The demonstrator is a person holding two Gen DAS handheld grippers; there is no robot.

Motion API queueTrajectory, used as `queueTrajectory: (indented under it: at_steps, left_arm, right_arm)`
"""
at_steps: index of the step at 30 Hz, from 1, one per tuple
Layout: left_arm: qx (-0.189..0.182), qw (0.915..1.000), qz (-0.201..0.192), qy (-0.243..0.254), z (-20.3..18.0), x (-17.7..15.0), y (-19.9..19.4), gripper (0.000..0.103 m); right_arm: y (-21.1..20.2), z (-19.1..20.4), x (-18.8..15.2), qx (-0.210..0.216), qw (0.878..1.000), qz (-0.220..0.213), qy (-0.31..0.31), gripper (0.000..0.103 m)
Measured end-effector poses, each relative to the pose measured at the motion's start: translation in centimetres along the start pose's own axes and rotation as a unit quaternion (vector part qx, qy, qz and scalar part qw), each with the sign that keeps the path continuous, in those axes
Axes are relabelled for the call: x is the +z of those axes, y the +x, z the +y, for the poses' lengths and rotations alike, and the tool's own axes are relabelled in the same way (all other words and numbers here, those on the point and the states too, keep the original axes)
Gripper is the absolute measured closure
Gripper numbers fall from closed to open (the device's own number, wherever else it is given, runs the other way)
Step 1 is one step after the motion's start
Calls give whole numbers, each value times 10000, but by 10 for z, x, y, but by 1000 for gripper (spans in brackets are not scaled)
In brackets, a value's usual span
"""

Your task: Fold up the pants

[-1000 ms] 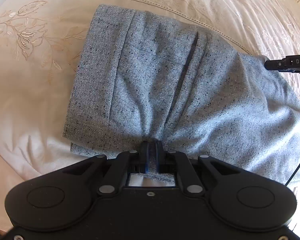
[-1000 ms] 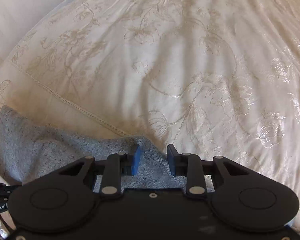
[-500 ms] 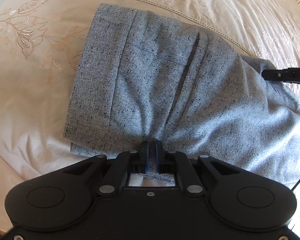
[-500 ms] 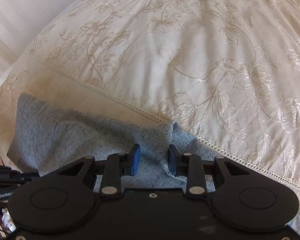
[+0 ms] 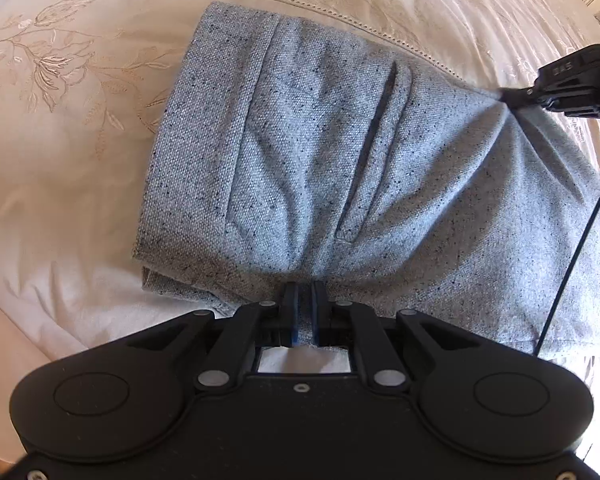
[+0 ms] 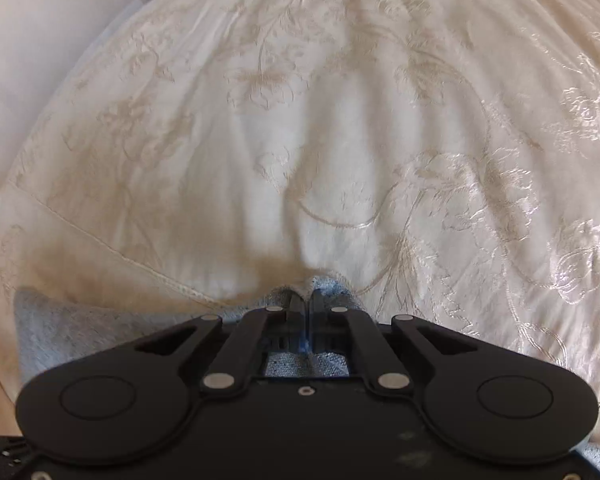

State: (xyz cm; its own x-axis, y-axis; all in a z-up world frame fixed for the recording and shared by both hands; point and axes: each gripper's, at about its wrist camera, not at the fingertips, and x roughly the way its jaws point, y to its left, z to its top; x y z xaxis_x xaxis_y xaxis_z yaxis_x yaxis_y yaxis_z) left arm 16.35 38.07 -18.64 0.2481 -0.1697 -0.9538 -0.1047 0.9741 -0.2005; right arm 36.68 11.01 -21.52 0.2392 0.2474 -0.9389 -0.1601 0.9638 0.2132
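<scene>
Grey pants (image 5: 320, 168) spread flat on cream bedspread (image 5: 60, 140), partly folded, near edge bunched.

Left gripper (image 5: 305, 300): clamped on near hem. Right gripper (image 6: 306, 306): clamped on far right corner of pants.

Step in hand, by judgement: lift both pinched points evenly, keep cloth taut between them, carry toward far left edge, lay without creases.

Left view: whole garment, pleats, right gripper's tip at cloth. Right view: only corner bite, mostly bedspread.
</scene>
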Motion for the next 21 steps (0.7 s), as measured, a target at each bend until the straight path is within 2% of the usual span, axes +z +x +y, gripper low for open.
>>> queueTrajectory:
  at_steps: [3, 6, 10, 12, 14, 17, 19, 20, 21]
  left_arm:
    - [-22, 10000, 47, 39, 0, 1, -8, 89]
    - [-22, 9999, 26, 151, -4, 6, -31, 90]
    - [1, 9955, -549, 767, -25, 19, -71, 90]
    - [-3, 9923, -759, 977, -36, 30, -74, 89]
    - [21, 9921, -797, 973, -39, 45, -62, 89]
    - [304, 9964, -470, 635, -28, 49, -33, 88]
    - [545, 9974, -143, 448, -14, 41, -16, 89]
    - [536, 9978, -25, 391, -5, 37, -10, 90]
    - [449, 9984, -1, 335, 0, 33, -7, 91]
  right_arm:
    - [-14, -6, -2, 61, 9989, -308, 344, 87]
    - [-60, -2, -16, -19, 9945, -1027, 180, 83]
    - [-99, 1, -59, 197, 9921, -1237, 92, 82]
    - [-102, 7, -84, 113, 9938, -1105, -27, 82]
    - [-95, 14, -114, 119, 9966, -818, 36, 82]
    - [-85, 22, -169, 35, 9993, -373, 39, 82]
    - [-75, 26, -199, 63, 9999, 135, 63, 82]
    - [-73, 28, -218, 70, 9995, 300, 9, 83]
    - [-76, 30, -228, 35, 9996, 272, -75, 83]
